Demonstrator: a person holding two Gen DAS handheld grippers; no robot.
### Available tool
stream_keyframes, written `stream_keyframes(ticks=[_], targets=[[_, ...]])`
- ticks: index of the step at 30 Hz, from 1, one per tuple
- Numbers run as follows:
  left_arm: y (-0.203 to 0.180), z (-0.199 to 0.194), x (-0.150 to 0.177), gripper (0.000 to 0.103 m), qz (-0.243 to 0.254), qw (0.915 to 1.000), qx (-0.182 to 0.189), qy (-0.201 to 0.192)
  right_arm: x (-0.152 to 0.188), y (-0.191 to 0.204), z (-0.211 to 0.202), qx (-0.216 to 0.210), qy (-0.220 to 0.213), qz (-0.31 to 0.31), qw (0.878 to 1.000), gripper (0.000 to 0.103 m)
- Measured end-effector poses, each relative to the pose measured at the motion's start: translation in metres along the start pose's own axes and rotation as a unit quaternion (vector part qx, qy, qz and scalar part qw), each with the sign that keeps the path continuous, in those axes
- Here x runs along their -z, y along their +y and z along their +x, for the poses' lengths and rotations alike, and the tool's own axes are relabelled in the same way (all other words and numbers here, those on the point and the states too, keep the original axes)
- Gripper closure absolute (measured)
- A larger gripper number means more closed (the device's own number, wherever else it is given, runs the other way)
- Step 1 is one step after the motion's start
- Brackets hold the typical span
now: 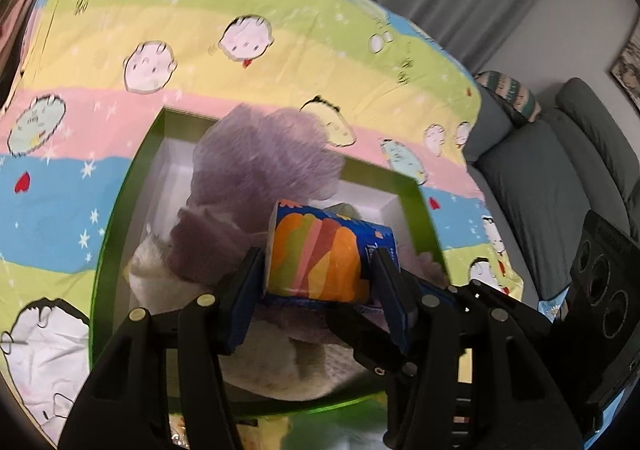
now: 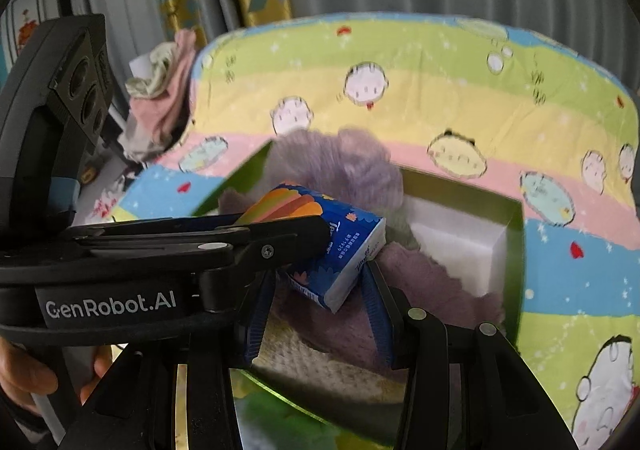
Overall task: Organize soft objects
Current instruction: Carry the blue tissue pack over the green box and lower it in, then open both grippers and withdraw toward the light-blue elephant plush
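My left gripper is shut on a blue tissue pack with orange, green and pink stripes and holds it above a green box with a white inside. In the box lie a purple mesh bath puff, a purple fluffy cloth and a cream fluffy cloth. In the right wrist view the left gripper crosses from the left with the tissue pack in its tips. My right gripper is open just below the pack, over the purple cloth and the box.
The box sits on a striped cartoon-print sheet. A grey sofa with a patterned pillow stands at the right. A pile of pink and pale clothes lies at the left beyond the sheet. Grey curtains hang behind.
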State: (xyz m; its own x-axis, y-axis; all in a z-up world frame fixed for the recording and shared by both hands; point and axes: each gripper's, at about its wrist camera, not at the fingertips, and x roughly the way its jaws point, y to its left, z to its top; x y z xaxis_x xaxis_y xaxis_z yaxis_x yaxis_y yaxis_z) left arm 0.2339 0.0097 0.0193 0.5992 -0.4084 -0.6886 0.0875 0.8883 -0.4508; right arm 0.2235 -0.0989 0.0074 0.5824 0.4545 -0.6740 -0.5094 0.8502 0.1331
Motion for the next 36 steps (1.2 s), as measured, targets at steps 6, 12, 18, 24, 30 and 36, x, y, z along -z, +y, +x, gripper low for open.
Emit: stream_keyframes(ticks=[6, 12, 18, 24, 30, 36], targets=[[0.006, 0.006, 0.001, 0.033, -0.011, 0.9999, -0.007, 0.004, 0.003, -0.005, 0.008, 0.004, 0.012, 0.009, 1.000, 0.056], [-0.003, -0.008, 0.002, 0.015, 0.000, 0.9997, -0.025, 0.001, 0.005, -0.003, -0.010, 0.028, 0.007, 0.017, 0.999, 0.049], [-0.008, -0.041, 0.008, 0.002, 0.007, 0.9990, -0.031, -0.033, 0.015, -0.002, -0.042, 0.048, -0.016, 0.023, 0.998, 0.042], [-0.004, -0.074, 0.025, 0.001, -0.003, 0.9979, -0.043, -0.048, 0.030, 0.004, -0.072, 0.061, -0.029, 0.018, 0.998, 0.042], [-0.002, -0.097, 0.050, 0.001, 0.003, 0.9963, -0.068, -0.052, 0.044, 0.014, -0.098, 0.071, -0.042, 0.013, 0.997, 0.032], [0.000, -0.111, 0.081, 0.001, 0.010, 0.9954, -0.083, -0.046, 0.063, 0.021, -0.120, 0.095, -0.047, 0.013, 0.994, 0.023]])
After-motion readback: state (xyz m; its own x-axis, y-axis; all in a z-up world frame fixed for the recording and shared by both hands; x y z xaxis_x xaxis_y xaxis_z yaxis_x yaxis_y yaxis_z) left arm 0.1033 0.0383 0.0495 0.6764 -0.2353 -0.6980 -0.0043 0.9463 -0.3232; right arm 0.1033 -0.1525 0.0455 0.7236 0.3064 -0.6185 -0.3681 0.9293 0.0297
